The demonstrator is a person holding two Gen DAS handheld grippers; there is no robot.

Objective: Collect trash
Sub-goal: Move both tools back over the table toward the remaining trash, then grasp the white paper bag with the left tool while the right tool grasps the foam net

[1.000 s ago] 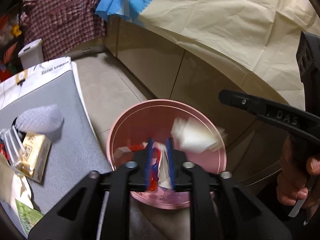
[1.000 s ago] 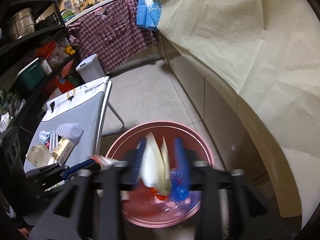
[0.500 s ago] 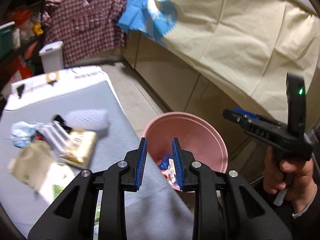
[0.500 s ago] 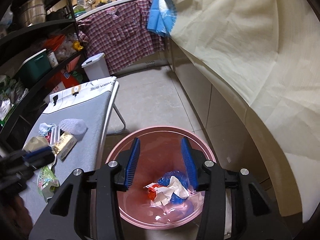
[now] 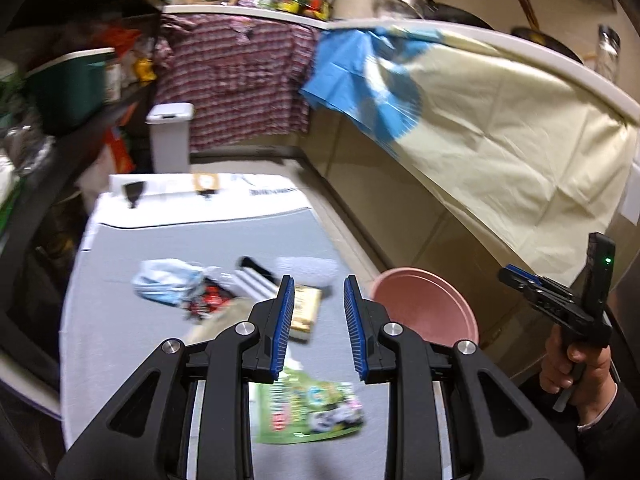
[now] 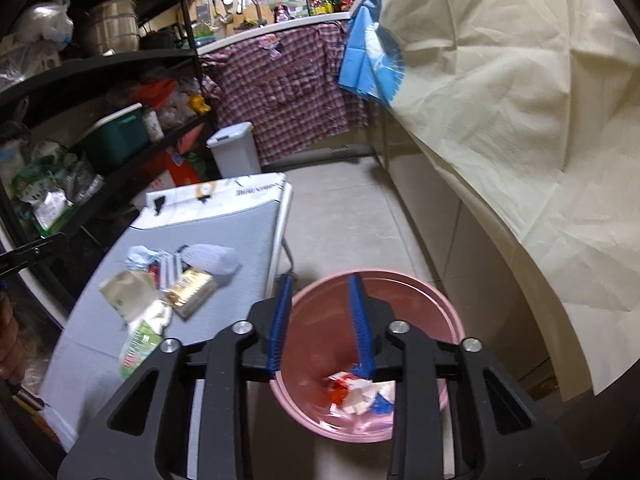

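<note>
Trash (image 6: 360,394) partly collected: we see several scraps in the pink bin (image 6: 448,312) on the floor, while wrappers (image 5: 308,412) wait on the grey table (image 5: 120,340) at nine o'clock. Both hand-held grippers, left (image 5: 318,330) and right (image 6: 320,324), gape empty. Cluttered kitchen shelves behind.

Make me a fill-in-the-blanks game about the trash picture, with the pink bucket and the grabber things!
1. The bucket on the floor is colored ____.
2. Both the left gripper and the right gripper are open and hold ____.
3. The green wrapper lies on the gray ____.
4. The crumpled trash already dropped sits inside the ____.

Missing words: pink; nothing; table; bucket
</note>
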